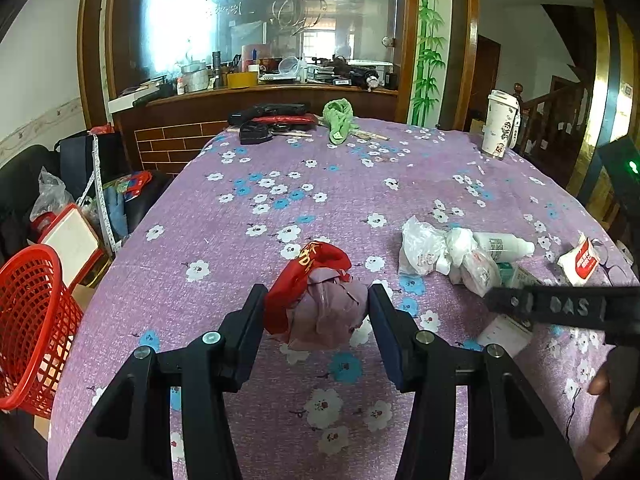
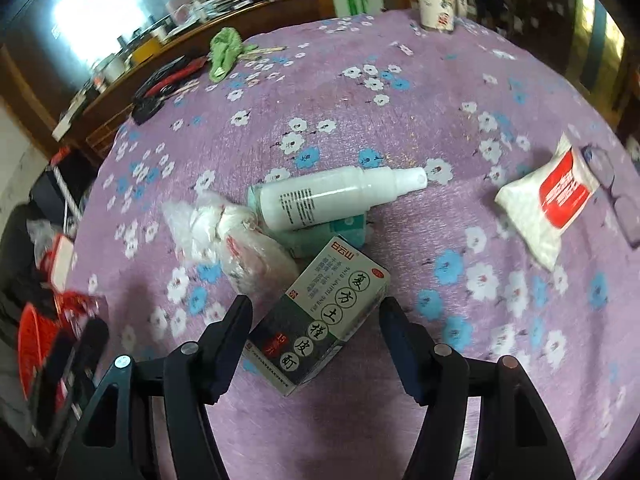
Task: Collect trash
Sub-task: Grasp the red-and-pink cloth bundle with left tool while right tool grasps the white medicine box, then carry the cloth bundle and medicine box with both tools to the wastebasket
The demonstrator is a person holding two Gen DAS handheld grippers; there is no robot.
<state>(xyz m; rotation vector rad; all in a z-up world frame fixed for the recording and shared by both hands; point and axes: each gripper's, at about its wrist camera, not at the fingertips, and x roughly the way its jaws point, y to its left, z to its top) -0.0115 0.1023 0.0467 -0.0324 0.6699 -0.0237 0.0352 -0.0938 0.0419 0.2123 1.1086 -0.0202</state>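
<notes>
In the left wrist view my left gripper (image 1: 318,300) is open, its fingers on either side of a crumpled red and pink wrapper (image 1: 320,296) on the purple flowered tablecloth (image 1: 248,256). A red mesh trash basket (image 1: 32,332) stands off the table's left edge. In the right wrist view my right gripper (image 2: 316,312) is open around a grey-green medicine box (image 2: 320,320), whose left side touches the left finger. Beyond lie a white spray bottle (image 2: 336,196), crumpled clear plastic bags (image 2: 236,240) and a white and red tissue pack (image 2: 548,204). The right gripper (image 1: 560,308) also shows in the left view.
A green cloth (image 1: 340,120), black and red cases (image 1: 276,118) and a white patterned cup (image 1: 500,124) sit at the table's far end. A cluttered wooden counter (image 1: 260,80) stands behind. Bags and boxes (image 1: 76,216) crowd the floor left of the table.
</notes>
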